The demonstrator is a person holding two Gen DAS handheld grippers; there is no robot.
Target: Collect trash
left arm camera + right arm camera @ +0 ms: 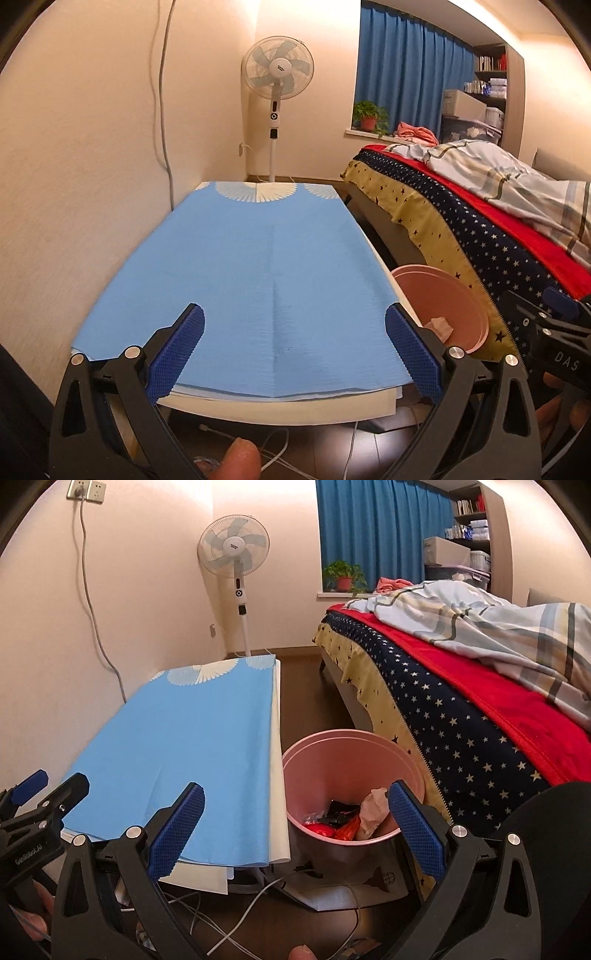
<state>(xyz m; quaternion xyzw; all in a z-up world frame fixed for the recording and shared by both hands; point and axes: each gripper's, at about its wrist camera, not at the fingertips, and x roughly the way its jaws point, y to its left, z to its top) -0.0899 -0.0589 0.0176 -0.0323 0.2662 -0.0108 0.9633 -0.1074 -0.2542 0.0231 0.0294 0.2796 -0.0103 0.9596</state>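
A pink waste bin stands on the floor between the table and the bed. Inside it lie crumpled paper and red and black wrappers. My right gripper hangs open over the bin's near left rim, with nothing between its blue pads. My left gripper is open above the near end of the blue tablecloth, also with nothing in it. In the left wrist view the bin shows at the right with a scrap of paper inside. No loose trash shows on the cloth.
The table runs along the left wall. A bed with a star-patterned cover fills the right. A standing fan is in the far corner. White cables trail on the dark floor under the table's near end.
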